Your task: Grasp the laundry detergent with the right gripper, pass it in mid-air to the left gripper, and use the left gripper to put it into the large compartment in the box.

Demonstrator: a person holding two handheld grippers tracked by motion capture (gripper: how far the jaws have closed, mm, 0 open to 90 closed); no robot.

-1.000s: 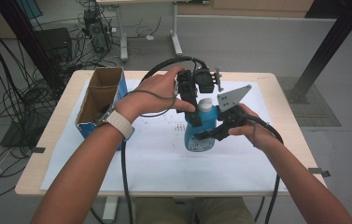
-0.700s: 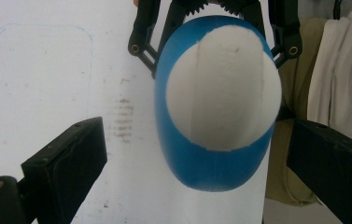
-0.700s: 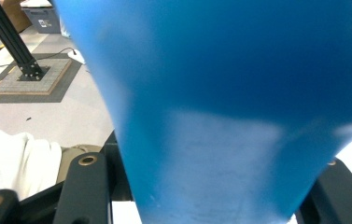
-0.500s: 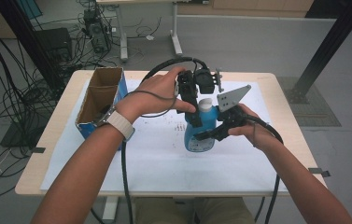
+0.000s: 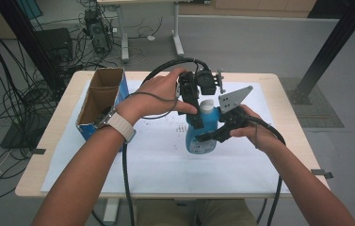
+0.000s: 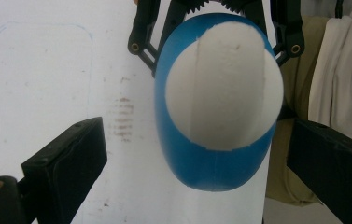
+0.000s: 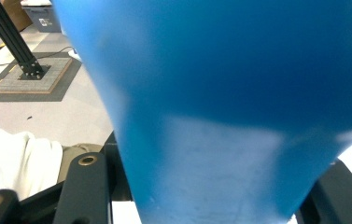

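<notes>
A blue bottle point(image 5: 195, 131) with a white cap point(image 5: 206, 107) stands upright on the white sheet point(image 5: 156, 160) in the middle of the table. My right gripper point(image 5: 209, 135) comes in from the right and is shut on the bottle's body, whose blue wall point(image 7: 220, 93) looms close between its jaws point(image 7: 211, 198). My left gripper point(image 5: 193, 96) hangs over the bottle's top and points down. Seen from above, the white cap point(image 6: 222, 88) lies between the two black jaws of the left gripper point(image 6: 199, 170), which stand wide open and clear of it.
An open cardboard box point(image 5: 100, 101) with blue sides stands at the table's left back. Cables trail from both grippers over the front edge. Table legs, cables and a black post point(image 5: 328, 52) are on the floor beyond the table point(image 5: 62, 122).
</notes>
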